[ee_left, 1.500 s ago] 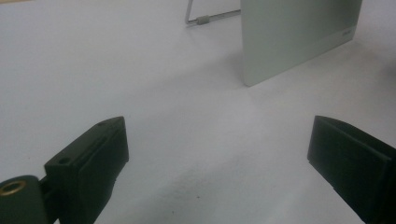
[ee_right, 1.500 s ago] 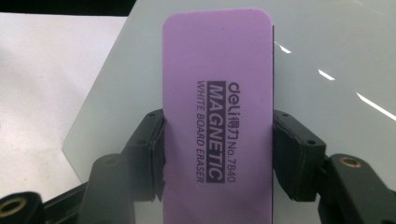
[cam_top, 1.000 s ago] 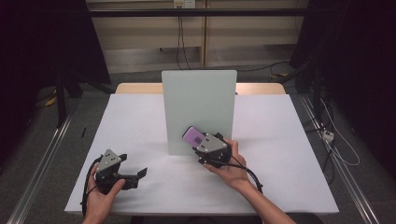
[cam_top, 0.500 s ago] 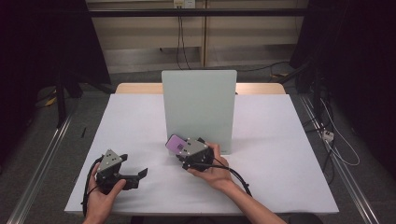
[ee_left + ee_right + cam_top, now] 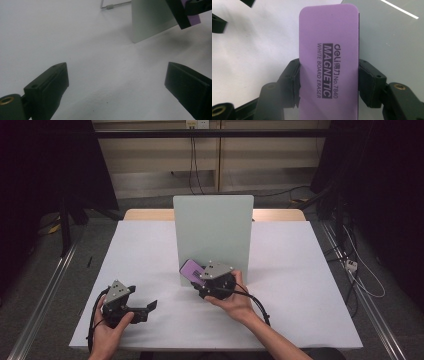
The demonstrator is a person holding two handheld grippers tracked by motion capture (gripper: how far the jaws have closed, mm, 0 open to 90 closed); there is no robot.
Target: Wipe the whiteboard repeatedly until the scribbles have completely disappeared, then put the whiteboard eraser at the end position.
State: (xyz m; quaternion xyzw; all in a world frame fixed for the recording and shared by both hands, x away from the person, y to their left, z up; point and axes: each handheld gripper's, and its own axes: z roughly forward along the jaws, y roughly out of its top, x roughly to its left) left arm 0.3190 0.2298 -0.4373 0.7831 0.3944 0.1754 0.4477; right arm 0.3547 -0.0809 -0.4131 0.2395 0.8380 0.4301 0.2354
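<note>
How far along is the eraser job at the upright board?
Done: the purple rectangular whiteboard eraser is picked up, clamped in the right gripper. In hand: it is held in front of the pale grey upright board, near its lower left; contact cannot be told. Left: any wiping and setting the eraser down. The left gripper rests open on the white table.

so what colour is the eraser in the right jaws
Purple eraser with black lettering; clearest in the right gripper view.

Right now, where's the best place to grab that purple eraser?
Grip the flat purple rectangular whiteboard eraser across its two long edges near one end, as the right gripper does now. Those sides are straight and parallel, and its narrow width fits between the jaws, leaving the far end free.
</note>
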